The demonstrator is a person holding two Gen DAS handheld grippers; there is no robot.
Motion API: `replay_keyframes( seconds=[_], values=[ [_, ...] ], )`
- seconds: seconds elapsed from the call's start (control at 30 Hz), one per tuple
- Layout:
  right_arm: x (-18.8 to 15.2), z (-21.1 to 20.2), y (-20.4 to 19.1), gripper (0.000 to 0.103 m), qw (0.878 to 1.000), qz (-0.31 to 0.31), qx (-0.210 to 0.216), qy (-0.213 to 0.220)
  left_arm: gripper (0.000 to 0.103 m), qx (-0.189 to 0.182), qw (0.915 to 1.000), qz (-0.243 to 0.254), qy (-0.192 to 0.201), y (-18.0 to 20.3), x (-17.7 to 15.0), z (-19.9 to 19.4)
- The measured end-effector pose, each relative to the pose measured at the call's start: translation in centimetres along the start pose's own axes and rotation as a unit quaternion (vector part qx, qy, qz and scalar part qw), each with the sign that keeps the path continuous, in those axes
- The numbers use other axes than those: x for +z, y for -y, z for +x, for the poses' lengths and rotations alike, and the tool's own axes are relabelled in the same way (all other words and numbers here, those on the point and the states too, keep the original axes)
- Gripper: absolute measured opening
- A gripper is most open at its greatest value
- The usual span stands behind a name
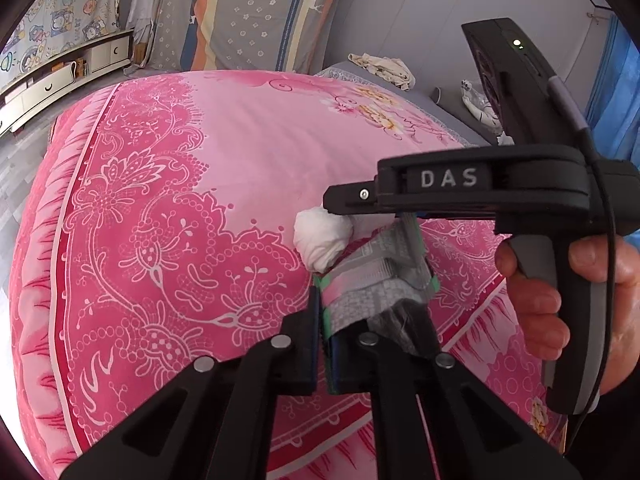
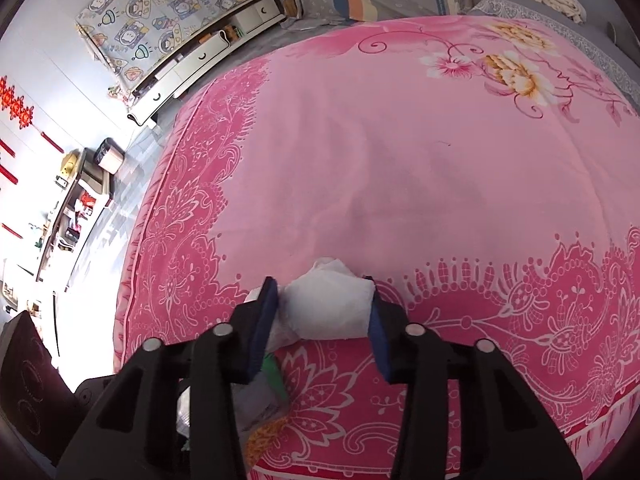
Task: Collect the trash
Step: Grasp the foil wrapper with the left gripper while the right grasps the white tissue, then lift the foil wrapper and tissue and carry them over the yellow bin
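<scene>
Left wrist: gripper (image 1: 362, 276) (labelled "DAS").

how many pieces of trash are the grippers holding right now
2. A crumpled white tissue sits between the right gripper fingers; a grey and green wrapper is clamped in the left gripper. More may lie hidden beneath them.

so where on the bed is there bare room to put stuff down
The plain pink middle of the quilt lies bare, between its dark lace border and the yellow flower print. It is crowded near the edge, where the right gripper clamps a white tissue wad.
</scene>
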State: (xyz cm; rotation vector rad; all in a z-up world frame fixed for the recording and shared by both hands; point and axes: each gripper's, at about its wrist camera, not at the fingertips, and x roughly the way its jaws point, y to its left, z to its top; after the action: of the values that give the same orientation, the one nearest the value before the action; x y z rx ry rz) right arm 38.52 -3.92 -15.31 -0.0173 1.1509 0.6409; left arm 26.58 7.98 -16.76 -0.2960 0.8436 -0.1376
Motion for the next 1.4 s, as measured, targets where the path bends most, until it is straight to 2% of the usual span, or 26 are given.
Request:
replay_keyframes(
  seconds=[0.17,0.27,0.6,0.83,1.1,1.3,1.4],
  values=[
    [-0.1,-0.8,-0.1,0.02,1.0,-0.004,-0.006,0.013,0.002,-0.001,1.0,0.007,0.006,0.6,0.1,-0.6],
    [-0.4,-1.1,-0.2,0.016,1.0,-0.008,-0.011,0.017,0.001,-0.002,0.9999,0.012,0.008,0.9,0.1,-0.9],
    [-0.7,-3.6,1.0,0.013,0.999,0.015,-0.016,0.05,0.001,-0.018,0.9993,0.023,0.021,2.0,0.1,-2.8],
    [-1.0,-6.8,2.8,0.013,0.996,0.038,-0.016,0.084,0.001,-0.022,0.9982,0.033,0.044,2.8,0.1,-5.4],
    [-3.9,-13.9,4.8,0.013,0.988,0.059,-0.025,0.144,0.001,-0.028,0.9934,0.07,0.086,6.0,0.3,-9.4],
    [-8.4,-21.1,6.7,0.013,0.973,0.085,-0.05,0.209,0.001,-0.051,0.9851,0.117,0.115,10.6,-0.4,-12.6],
    [-11.8,-25.0,8.2,0.013,0.962,0.106,-0.063,0.244,0.001,-0.074,0.9778,0.147,0.13,13.8,-1.1,-14.2]
  ],
)
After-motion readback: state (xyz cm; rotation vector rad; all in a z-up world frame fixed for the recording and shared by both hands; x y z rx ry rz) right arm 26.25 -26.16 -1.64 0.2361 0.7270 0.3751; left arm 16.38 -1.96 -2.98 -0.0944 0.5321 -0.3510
